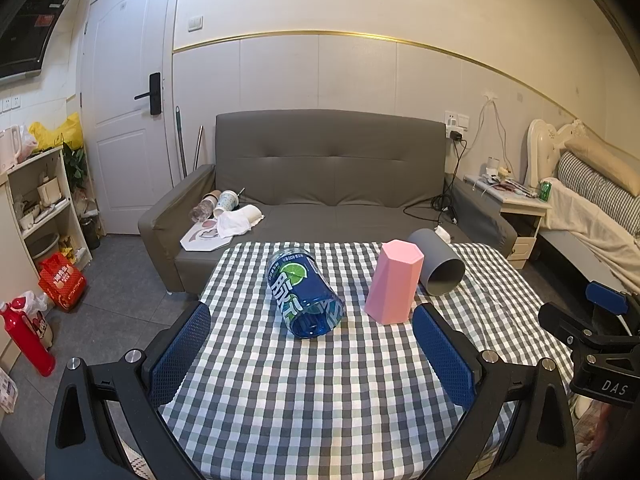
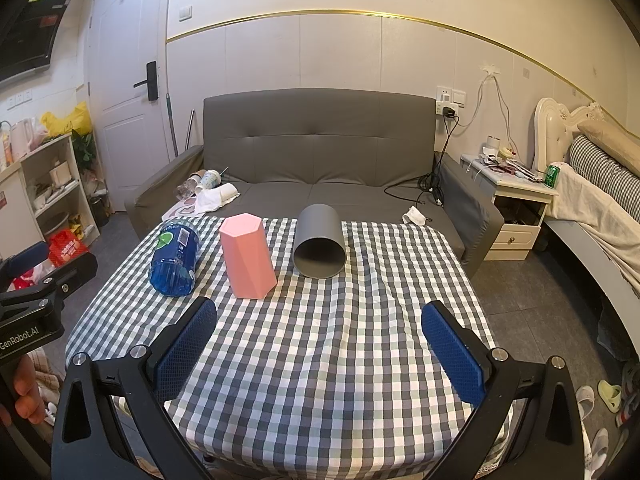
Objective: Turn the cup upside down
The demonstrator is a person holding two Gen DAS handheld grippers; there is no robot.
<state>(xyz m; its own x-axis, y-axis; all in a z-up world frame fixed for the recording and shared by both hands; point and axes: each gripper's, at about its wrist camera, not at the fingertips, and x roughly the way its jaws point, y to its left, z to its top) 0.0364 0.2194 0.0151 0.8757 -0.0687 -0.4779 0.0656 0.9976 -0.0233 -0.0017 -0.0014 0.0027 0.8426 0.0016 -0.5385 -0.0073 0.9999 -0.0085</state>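
A grey cup [image 2: 320,244] lies on its side on the checked tablecloth, its open mouth facing me; it also shows in the left wrist view [image 1: 438,267]. A pink faceted cup [image 2: 248,255] stands mouth down beside it, also in the left wrist view [image 1: 394,282]. A blue plastic bottle [image 1: 304,292] lies on its side to the left, also in the right wrist view [image 2: 175,257]. My left gripper [image 1: 312,354] is open and empty, just short of the bottle. My right gripper [image 2: 320,346] is open and empty, short of the grey cup.
The table [image 2: 320,360] stands in front of a grey sofa [image 2: 320,148] with cups and cloth on its seat. A shelf unit [image 1: 40,200] and red bags stand at left. A nightstand [image 2: 516,200] and bed stand at right.
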